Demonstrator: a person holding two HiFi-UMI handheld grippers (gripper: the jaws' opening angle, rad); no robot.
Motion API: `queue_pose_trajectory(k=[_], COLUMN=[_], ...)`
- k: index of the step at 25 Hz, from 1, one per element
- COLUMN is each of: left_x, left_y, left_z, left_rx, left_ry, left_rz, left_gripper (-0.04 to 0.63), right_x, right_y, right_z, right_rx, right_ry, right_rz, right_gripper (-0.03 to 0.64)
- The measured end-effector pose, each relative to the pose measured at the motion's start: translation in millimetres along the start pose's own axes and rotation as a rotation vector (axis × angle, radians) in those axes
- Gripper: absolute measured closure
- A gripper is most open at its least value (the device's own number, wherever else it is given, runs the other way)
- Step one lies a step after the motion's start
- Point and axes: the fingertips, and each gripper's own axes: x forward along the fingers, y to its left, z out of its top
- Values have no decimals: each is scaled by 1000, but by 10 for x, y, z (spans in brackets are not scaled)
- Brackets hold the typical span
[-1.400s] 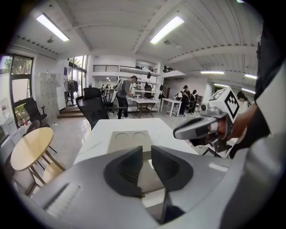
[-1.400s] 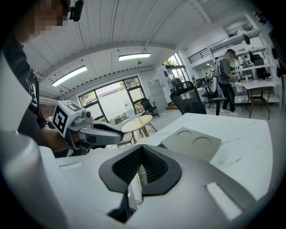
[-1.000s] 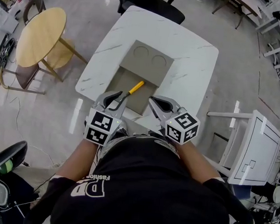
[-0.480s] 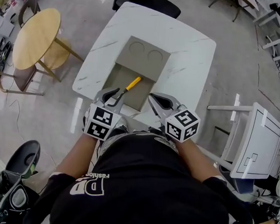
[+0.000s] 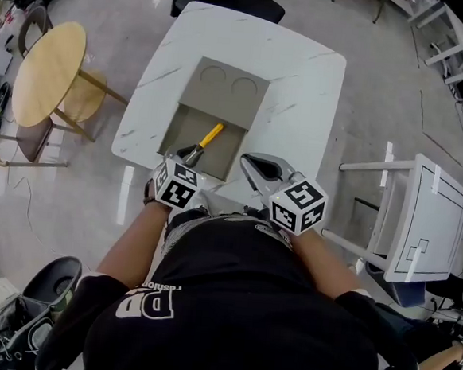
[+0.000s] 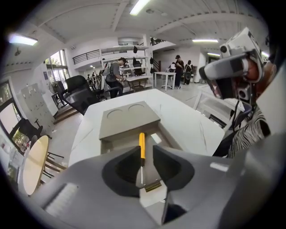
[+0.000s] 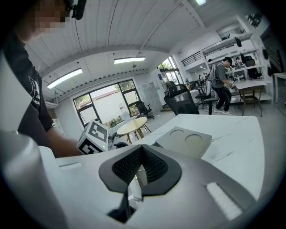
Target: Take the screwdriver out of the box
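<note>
Screwdriver (image 5: 208,136) lies in the open half of the box (image 5: 174,129) on the white table (image 5: 307,82), with its yellow handle toward the covered end. We have the left gripper (image 6: 145,151) low at its metal tip, jaws narrowly apart, and the shaft shows in the gap. Right gripper (image 7: 141,148) sits just beside the box's near right corner, jaws closed together with nothing in them.

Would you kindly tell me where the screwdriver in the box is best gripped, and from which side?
I would take the screwdriver by its metal shaft, coming from the person's side with the left gripper. It lies flat in the box, shaft end nearest, lined up between those open jaws. The yellow handle lies farther in.
</note>
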Motion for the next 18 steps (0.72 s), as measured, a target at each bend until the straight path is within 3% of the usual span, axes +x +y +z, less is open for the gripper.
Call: queue_pose_trajectory(k=[18], left_x=[650], left_y=[73], left_z=[-240], left_rx=[54], left_ry=[129], left_rz=[-44], left_gripper=[449], right_x=[-235], right_y=[-239], right_z=[-3], right_rx=[48], right_ry=[-35], right_rz=[-110], right_gripper=[615])
